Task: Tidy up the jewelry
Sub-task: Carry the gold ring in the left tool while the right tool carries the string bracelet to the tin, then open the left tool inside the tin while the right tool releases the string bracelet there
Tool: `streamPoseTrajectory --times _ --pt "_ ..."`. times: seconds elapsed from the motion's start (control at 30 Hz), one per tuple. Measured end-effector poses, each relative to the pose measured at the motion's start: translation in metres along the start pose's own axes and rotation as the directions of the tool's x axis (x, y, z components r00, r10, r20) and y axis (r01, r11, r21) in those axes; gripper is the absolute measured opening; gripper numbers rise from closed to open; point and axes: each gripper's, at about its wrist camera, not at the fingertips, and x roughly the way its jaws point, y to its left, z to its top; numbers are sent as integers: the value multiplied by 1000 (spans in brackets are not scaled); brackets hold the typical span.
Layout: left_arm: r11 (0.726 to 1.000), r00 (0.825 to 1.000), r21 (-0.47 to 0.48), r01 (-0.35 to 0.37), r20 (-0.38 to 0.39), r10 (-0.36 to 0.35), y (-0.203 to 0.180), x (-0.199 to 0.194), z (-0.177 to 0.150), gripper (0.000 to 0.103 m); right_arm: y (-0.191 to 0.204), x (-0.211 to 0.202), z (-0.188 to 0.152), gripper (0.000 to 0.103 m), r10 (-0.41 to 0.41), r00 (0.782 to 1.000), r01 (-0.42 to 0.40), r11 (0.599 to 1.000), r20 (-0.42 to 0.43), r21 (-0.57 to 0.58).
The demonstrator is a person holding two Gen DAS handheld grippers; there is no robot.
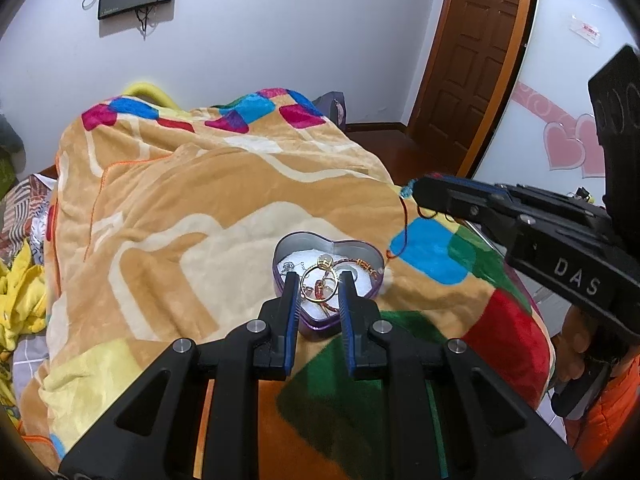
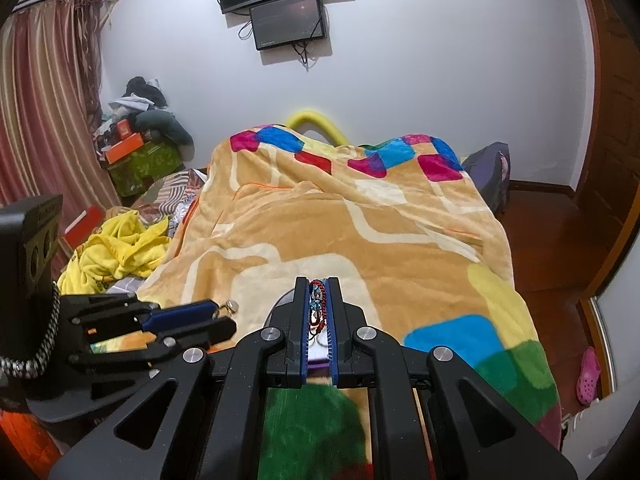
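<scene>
A purple heart-shaped tin (image 1: pixel 288 250) with white lining sits on the blanket and holds a red braided bracelet (image 1: pixel 362 265) and small silver pieces. My left gripper (image 1: pixel 319 280) hovers over the tin, its jaws closed on a gold ring bracelet (image 1: pixel 316 288) with a pearl. My right gripper (image 2: pixel 318 292) is shut on a red cord bracelet with blue beads (image 2: pixel 317 302). In the left wrist view the right gripper (image 1: pixel 420 192) is up right of the tin, and the red cord (image 1: pixel 404 220) hangs from it toward the tin's edge. The tin is mostly hidden in the right wrist view.
A thick patchwork blanket (image 1: pixel 200 208) covers the bed. Yellow clothes (image 2: pixel 116 252) lie at its left. A brown door (image 1: pixel 476 60) and wooden floor are on the right. Monitors (image 2: pixel 286 20) hang on the far wall. A pile of boxes and clothes (image 2: pixel 140 132) stands by the curtain.
</scene>
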Motion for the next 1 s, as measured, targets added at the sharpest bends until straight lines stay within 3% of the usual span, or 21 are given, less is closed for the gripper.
streamPoseTrajectory --times 0.4,0.67,1.0 --pt "999 999 -27 27 -40 -28 12 31 3 18 -9 33 10 7 36 999 -36 999 -31 25" --pt "999 997 -19 40 -69 -42 9 44 1 18 -12 64 -5 7 49 987 -45 999 -150 29" --pt "999 994 -9 46 -97 -47 8 52 -1 18 -25 71 -13 7 60 968 -48 997 -242 56"
